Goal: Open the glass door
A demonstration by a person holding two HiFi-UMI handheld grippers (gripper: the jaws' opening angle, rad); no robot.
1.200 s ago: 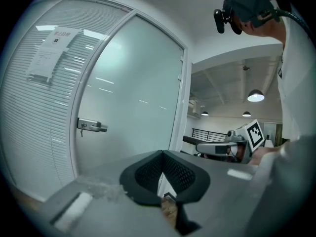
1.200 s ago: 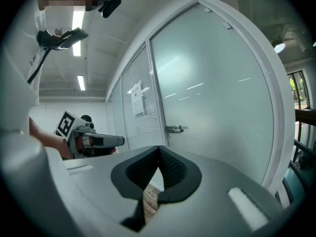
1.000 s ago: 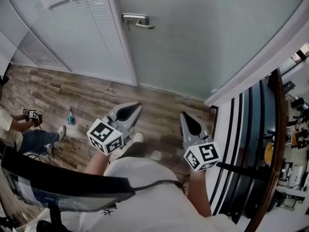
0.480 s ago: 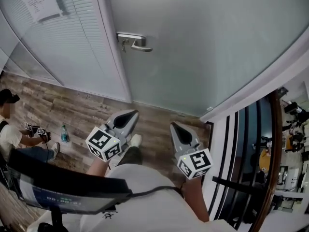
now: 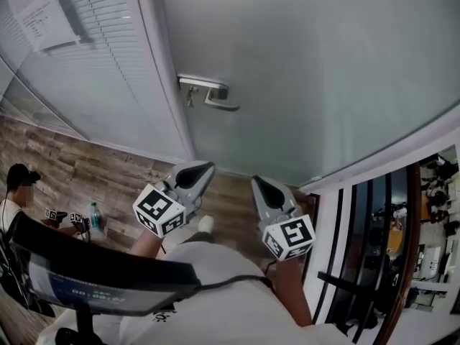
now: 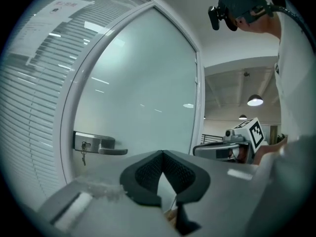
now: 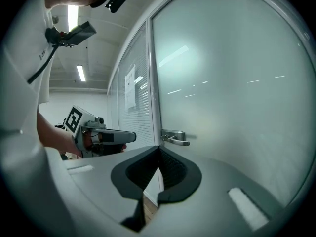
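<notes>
The frosted glass door stands closed ahead of me. Its metal lever handle sits near the door's left edge, with a small key hanging below it. Both grippers are held level, side by side, short of the door and below the handle. My left gripper is shut with nothing between its pads; the left gripper view has the handle up to the left of its tips. My right gripper is shut and empty too; its view has the handle just beyond its tips.
Left of the door is a glass panel with blinds and a paper sheet. A person sits on the wood floor at left beside a spray bottle. A railing runs at right.
Both grippers have moved forward toward the door together. In the head view the handle has come lower and nearer, and both stay shut.
</notes>
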